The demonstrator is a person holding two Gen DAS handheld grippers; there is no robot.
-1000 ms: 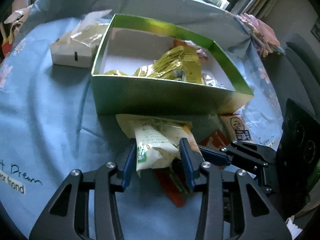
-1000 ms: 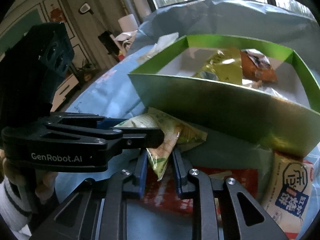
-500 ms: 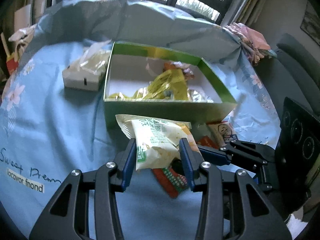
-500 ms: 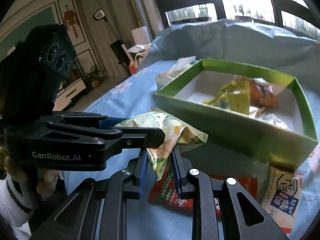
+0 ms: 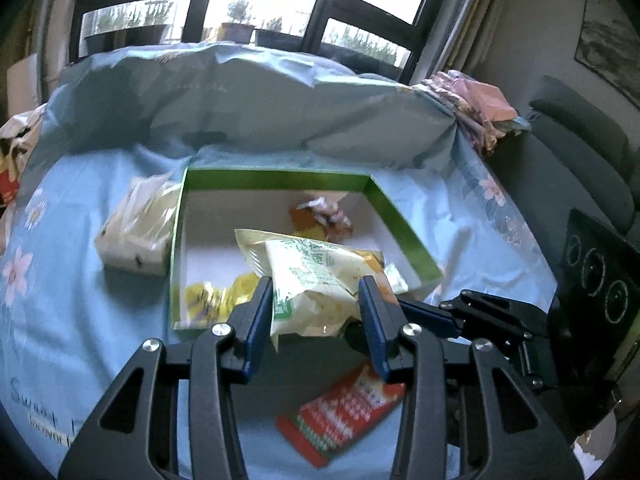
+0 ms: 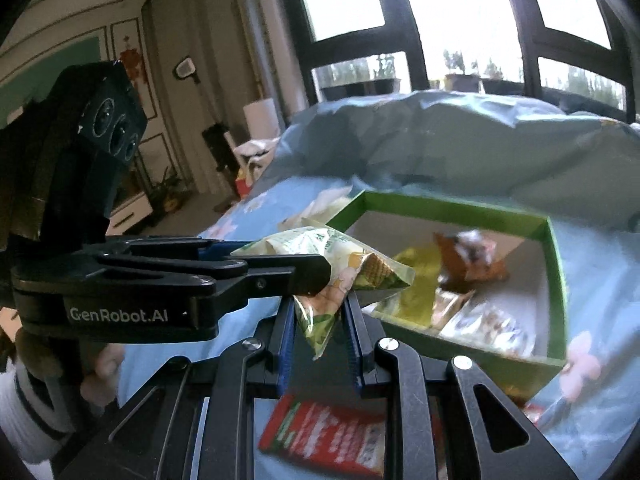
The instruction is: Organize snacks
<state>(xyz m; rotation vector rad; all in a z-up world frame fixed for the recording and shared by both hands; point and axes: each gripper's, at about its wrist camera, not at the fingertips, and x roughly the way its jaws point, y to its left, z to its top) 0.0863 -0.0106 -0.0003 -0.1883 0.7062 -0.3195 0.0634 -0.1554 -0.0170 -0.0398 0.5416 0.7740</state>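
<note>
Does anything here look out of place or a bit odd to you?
Yes: both tongs, left and right, pinch the same pale green snack bag, crumpling it in the air at the green box's near edge. A red packet lies outside the box on the blue cloth.

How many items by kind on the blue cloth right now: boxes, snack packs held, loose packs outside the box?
Green box: 1
White tissue pack beside it: 1
Pale green snack bag, pinched by left gripper and right gripper: 1
Red packet loose on the cloth: 1
Packs inside the box: several, too blurred to count
Total counted: 4
</note>
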